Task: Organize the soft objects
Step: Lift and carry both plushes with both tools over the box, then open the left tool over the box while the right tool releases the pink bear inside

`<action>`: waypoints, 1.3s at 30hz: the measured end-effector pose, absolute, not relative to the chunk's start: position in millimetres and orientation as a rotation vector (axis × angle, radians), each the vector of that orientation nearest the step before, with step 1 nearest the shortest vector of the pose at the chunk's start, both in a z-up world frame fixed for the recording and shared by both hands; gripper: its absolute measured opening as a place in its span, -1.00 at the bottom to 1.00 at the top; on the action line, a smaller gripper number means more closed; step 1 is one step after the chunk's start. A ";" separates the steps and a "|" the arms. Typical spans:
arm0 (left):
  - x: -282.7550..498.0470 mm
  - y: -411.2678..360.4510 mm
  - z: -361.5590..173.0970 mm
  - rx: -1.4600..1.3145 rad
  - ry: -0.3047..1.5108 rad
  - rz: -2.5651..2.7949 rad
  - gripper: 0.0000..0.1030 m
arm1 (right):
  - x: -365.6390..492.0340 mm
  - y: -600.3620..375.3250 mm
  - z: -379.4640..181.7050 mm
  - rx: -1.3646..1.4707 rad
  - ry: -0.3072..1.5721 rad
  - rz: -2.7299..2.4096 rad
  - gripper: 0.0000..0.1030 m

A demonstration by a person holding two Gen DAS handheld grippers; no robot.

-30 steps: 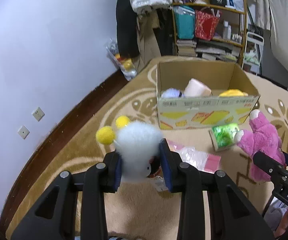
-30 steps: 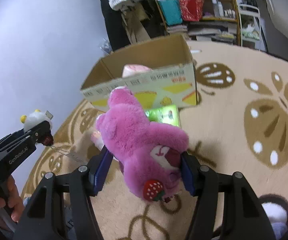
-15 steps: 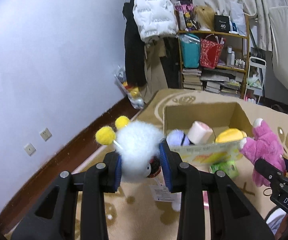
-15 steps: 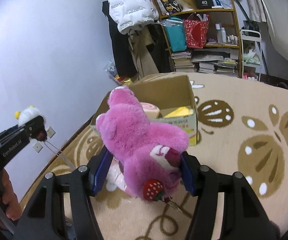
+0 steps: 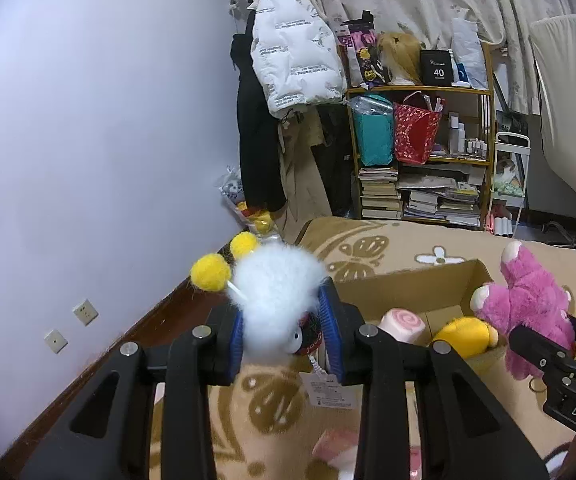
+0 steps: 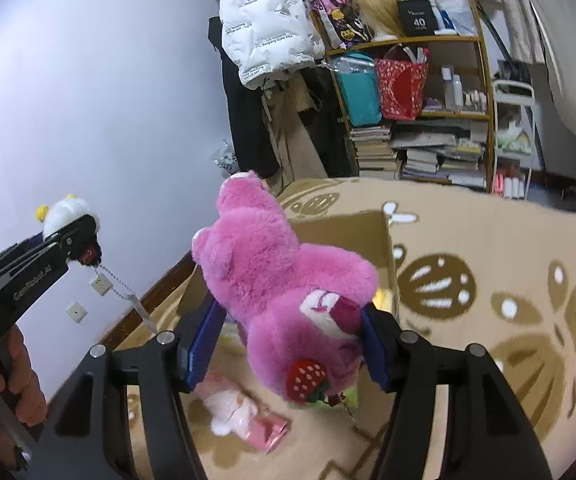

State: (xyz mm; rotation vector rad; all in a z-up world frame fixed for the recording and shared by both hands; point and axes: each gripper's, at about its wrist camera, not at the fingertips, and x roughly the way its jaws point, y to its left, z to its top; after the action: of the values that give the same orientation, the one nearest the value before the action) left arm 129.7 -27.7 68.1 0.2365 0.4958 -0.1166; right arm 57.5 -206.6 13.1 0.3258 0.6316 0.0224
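Observation:
A fluffy white plush (image 5: 275,300) with two yellow pompoms is squeezed between the blue pads of my left gripper (image 5: 285,330), held up in the air with a paper tag dangling below it. A pink plush bear (image 6: 283,288) with a strawberry charm sits clamped in my right gripper (image 6: 288,344), also lifted. The open cardboard box (image 5: 420,284) stands on the rug just beyond both; a pink swirl plush (image 5: 402,322) and a yellow plush (image 5: 464,332) lie inside. The bear (image 5: 528,316) also appears at the right of the left wrist view, the white plush (image 6: 63,212) at the left of the right wrist view.
A packaged pink-and-white toy (image 6: 243,416) lies on the patterned beige rug (image 6: 488,280) below my right gripper. A purple wall (image 5: 87,140) with sockets runs on the left. Hanging coats (image 5: 292,64) and a crowded shelf (image 5: 420,152) stand behind the box.
Both grippers have risen with their plush toys and tilted up, so the box now sits lower in view and more of the wall, coats and shelf shows. Both grips are unchanged.

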 end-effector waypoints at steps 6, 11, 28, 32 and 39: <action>152.0 -48.4 67.3 0.255 0.462 -0.177 -0.38 | 78.7 -215.4 21.9 0.316 0.601 0.015 0.28; 159.3 -57.3 57.8 0.245 0.471 -0.197 -0.38 | 100.3 -220.6 23.2 0.289 0.601 0.021 0.28; 196.0 -70.0 -16.8 0.254 0.661 -0.203 -0.33 | 141.6 -232.3 -32.2 0.261 0.736 0.038 0.33; 199.6 -68.5 -25.3 0.255 0.693 -0.190 -0.30 | 143.4 -237.8 -42.9 0.283 0.755 0.028 0.34; 190.6 -64.2 -29.3 0.286 0.669 -0.140 0.29 | 144.3 -240.0 -49.4 0.304 0.783 0.036 0.42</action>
State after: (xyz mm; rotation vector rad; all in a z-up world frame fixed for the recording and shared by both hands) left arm 190.6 -64.2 -29.3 0.2860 0.6694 -0.1396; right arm 144.3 -240.0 -49.4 0.3042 0.7833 0.0356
